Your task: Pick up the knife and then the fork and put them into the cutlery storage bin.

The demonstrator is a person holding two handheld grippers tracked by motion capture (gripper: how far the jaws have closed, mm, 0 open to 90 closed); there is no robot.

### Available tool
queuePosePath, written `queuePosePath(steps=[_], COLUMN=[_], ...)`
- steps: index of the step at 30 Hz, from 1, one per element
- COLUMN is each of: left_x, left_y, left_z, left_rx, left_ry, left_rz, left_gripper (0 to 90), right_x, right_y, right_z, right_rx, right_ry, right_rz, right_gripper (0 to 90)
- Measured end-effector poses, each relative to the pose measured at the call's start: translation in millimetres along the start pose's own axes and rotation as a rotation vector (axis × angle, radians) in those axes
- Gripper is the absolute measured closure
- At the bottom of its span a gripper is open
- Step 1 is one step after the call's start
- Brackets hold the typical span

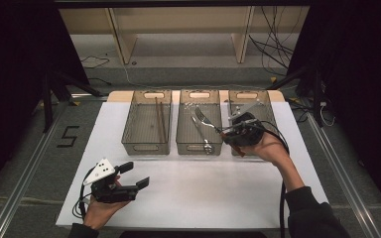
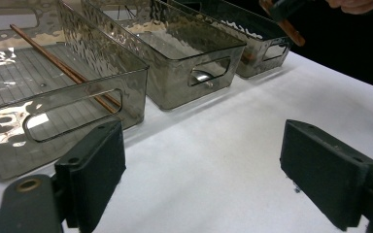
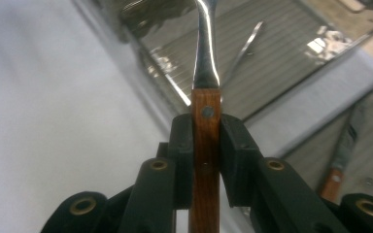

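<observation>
My right gripper (image 1: 233,133) (image 3: 205,127) is shut on the brown wooden handle of a metal utensil (image 1: 209,124) (image 3: 206,63). The utensil hangs in the air over the middle bin (image 1: 198,148) and the right bin (image 1: 269,112), its metal end pointing left. Its handle tip (image 2: 289,30) also appears at the top of the left gripper view. My left gripper (image 1: 135,174) (image 2: 209,162) rests low over the white table (image 1: 203,188) at the front left, jaws wide open with nothing between them.
Three smoky clear bins stand in a row at the back of the table. The left bin (image 1: 146,148) (image 2: 73,104) holds brown chopsticks (image 1: 159,119) (image 2: 63,68). Another metal utensil (image 1: 207,145) lies in the middle bin. A wooden-handled utensil (image 3: 337,160) lies in the right bin.
</observation>
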State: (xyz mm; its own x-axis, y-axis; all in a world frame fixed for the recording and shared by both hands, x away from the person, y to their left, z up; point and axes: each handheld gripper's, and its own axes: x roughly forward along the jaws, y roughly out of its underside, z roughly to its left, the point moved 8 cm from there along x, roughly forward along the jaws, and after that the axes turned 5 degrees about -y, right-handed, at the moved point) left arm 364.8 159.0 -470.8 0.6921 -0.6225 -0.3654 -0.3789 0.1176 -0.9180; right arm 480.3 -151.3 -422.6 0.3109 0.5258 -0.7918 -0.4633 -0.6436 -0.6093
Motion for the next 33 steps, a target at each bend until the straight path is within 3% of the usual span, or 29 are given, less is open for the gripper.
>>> queuePosePath(steps=[12, 20, 33], left_x=[0.2, 0.2, 0.1], left_y=[0.0, 0.0, 0.0], left_z=[0.2, 0.2, 0.3], left_rx=[0.000, 0.000, 0.000], left_ry=[-0.001, -0.001, -0.001], left_rz=[-0.001, -0.001, -0.001], left_gripper=[16.2, 16.2, 16.2], right_x=[-18.5, -19.8, -13.7], right_y=[-0.5, 6.5, 21.6], right_z=[-46.3, -72.8, -104.2], right_rx=[0.149, 0.238, 0.348], right_ry=[0.085, 0.136, 0.199], right_rz=[-0.034, -0.033, -0.011], right_gripper=[77.3, 77.3, 77.2])
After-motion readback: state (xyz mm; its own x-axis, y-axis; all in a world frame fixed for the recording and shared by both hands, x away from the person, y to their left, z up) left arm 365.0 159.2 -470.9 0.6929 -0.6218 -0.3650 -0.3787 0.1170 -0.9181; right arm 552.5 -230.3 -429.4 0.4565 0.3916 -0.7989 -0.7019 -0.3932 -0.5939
